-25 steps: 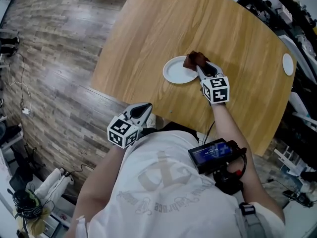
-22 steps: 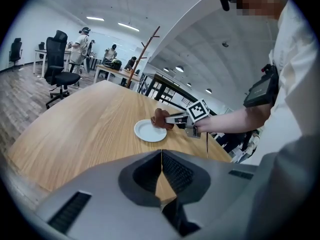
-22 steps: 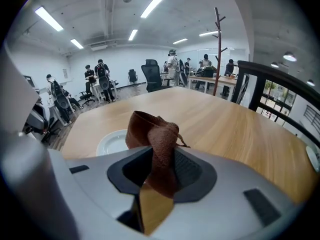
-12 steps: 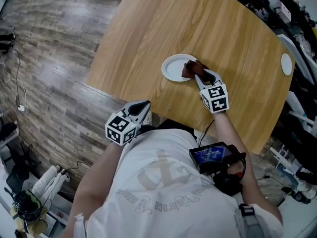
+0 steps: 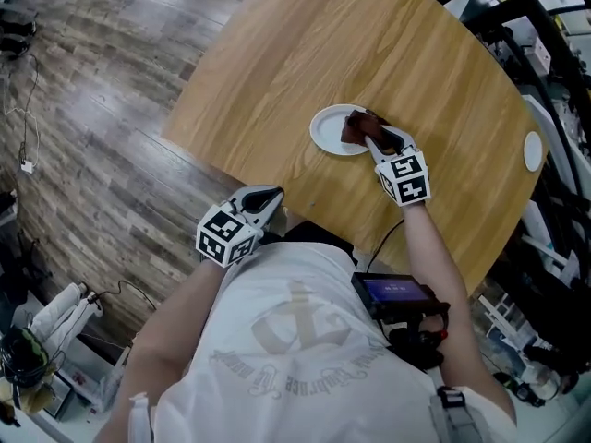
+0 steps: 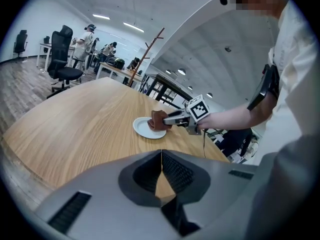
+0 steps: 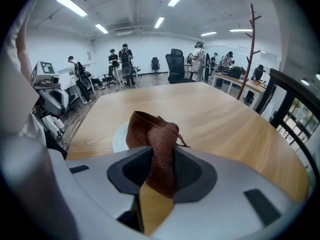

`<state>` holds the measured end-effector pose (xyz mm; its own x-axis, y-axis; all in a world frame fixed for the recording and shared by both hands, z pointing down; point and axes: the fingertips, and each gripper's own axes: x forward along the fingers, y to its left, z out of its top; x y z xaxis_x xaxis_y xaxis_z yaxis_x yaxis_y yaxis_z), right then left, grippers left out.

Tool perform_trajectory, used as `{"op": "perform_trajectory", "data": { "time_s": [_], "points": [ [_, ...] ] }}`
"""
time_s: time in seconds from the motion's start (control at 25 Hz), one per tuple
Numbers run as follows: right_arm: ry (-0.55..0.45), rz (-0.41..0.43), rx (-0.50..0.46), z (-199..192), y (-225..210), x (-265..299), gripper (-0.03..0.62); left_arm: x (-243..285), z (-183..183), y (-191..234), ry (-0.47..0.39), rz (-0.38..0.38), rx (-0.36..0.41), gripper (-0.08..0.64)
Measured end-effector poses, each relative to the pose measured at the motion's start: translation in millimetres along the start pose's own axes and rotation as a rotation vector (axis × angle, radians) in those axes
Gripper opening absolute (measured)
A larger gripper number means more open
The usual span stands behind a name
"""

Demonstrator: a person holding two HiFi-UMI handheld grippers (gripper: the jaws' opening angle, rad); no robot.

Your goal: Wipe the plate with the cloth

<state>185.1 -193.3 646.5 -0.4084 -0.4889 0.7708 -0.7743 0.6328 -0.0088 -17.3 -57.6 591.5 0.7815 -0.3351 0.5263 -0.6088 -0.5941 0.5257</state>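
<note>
Currently the right gripper point(image 5: 371, 138) is clamping a brown cloth point(image 5: 356, 125), its jaws pinching one bunched end. The cloth's long axis is running forward from the jaws onto the plate point(image 5: 329, 130), covering its right side, on the table point(image 5: 369, 44). The left gripper point(image 5: 266, 199) is hovering off the near edge, jaws together, empty.

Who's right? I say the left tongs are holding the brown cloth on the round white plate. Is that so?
Not quite: it is the right tongs that hold the crumpled brown cloth on the round white plate, as the right gripper view shows. The left tongs are shut on nothing, away from the plate.
</note>
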Motion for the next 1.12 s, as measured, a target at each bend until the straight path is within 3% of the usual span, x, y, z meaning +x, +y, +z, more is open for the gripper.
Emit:
{"op": "perform_trajectory", "data": {
  "time_s": [0.4, 0.6, 0.96, 1.12],
  "points": [
    [0.006, -0.029, 0.044, 23, -14, 12, 0.126, -21, 3, 0, -0.027, 0.025, 0.0, 0.014],
    [0.027, 0.005, 0.007, 14, 2, 9, 0.127, -15, 8, 9, -0.039, 0.024, -0.003, 0.014],
    [0.043, 0.153, -0.071, 0, 43, -3, 0.127, -9, 2, 7, -0.051, 0.008, -0.03, 0.014],
    [0.055, 0.147, -0.091, 8, 39, 3, 0.127, -17, 1, 8, -0.069, 0.021, -0.045, 0.014]
  ]
}}
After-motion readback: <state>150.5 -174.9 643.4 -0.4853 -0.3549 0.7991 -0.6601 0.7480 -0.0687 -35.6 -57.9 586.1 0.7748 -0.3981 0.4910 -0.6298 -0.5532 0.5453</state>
